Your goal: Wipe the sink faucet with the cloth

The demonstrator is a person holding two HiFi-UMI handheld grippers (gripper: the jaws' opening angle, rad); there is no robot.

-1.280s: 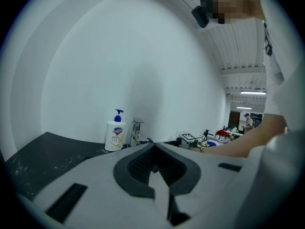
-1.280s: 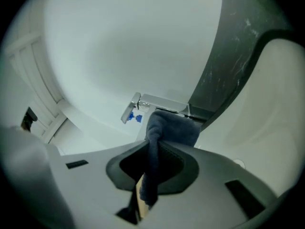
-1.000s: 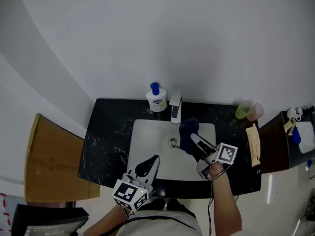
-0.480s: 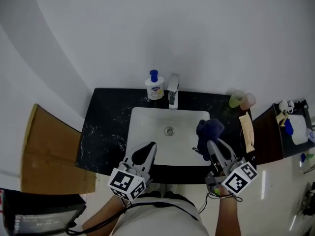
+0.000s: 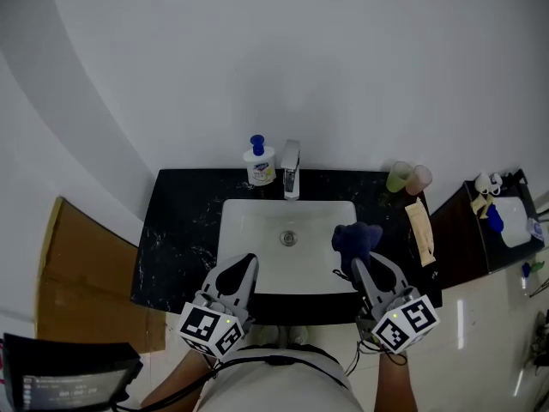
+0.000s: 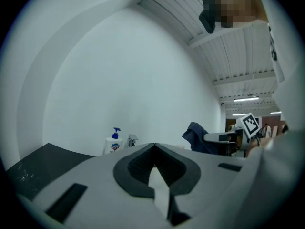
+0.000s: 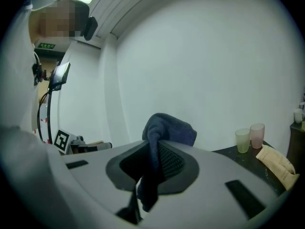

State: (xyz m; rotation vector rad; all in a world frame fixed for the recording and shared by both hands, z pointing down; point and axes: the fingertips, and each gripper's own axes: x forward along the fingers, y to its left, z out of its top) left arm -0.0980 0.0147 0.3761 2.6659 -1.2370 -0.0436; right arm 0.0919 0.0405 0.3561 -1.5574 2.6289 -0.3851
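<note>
At the near edge of the black table [image 5: 176,239], the left gripper [image 5: 246,262] hung over the near left corner of the white sink [image 5: 257,230], its jaws drawn together with nothing between them. To its right, well apart from it, the right gripper [image 5: 355,263] was clamped on the dark blue cloth [image 5: 356,239]. A bunched fold of the cloth stood up past the jaw tips and a tail of it hung down between the jaws. The cloth sat above the near right part of the basin, clear of the faucet [image 5: 291,178]. Farther in, the drain [image 5: 288,239] lay at the middle of the basin. To the right of the sink, a tan packet [image 5: 419,230] lay flat on the table. At the far rim, the chrome faucet stood upright at the centre, with a white soap bottle [image 5: 258,165] with a blue pump just beside it on the left. At the far right of the table, a green cup [image 5: 399,177] and a pink cup [image 5: 419,178] stood close together. A sheet of brown cardboard [image 5: 77,273] stood off the table's left end.
</note>
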